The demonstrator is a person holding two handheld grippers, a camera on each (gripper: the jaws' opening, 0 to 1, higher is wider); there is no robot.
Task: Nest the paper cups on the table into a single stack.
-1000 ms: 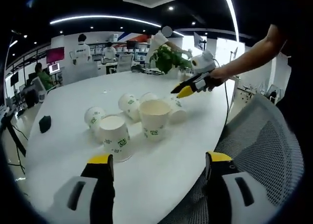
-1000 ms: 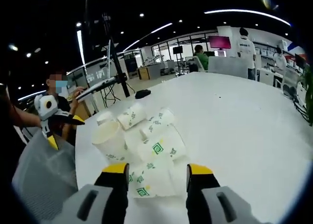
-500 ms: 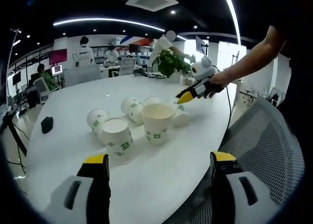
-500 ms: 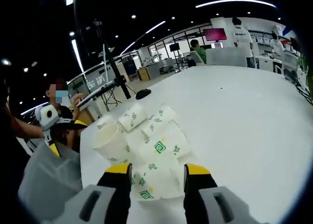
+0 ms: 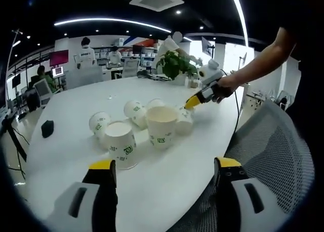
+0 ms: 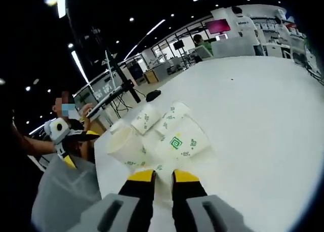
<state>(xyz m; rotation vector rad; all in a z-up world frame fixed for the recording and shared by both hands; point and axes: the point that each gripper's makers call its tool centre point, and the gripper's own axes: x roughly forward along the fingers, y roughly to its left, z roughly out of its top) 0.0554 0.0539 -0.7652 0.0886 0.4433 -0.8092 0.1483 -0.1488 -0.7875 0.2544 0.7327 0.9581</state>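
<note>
White paper cups printed with green square logos are sitting in a loose cluster on the round white table, centre of the left gripper view. One upright cup is showing its cream interior at the middle of the frame; an upturned cup is standing on its rim to its lower left; others are lying on their sides behind them, among them a tipped cup at the left of the cluster.

In the right gripper view the same cups are crowding the centre-left of the frame, with one lying cup showing a green logo on its wall.

I am holding the right gripper low at the bottom centre of its own view, its yellow-tipped jaws drawn nearly together; a cup wall seems to lie between them, but I cannot tell whether they are pinching it. In the left gripper view that gripper is reaching in from the right, its tip at the rightmost cup of the cluster.

The left gripper is hovering at the bottom of its view, jaws wide apart and gripping nothing, near the table edge. A mesh chair is showing at the lower right, a potted plant beyond the table.
</note>
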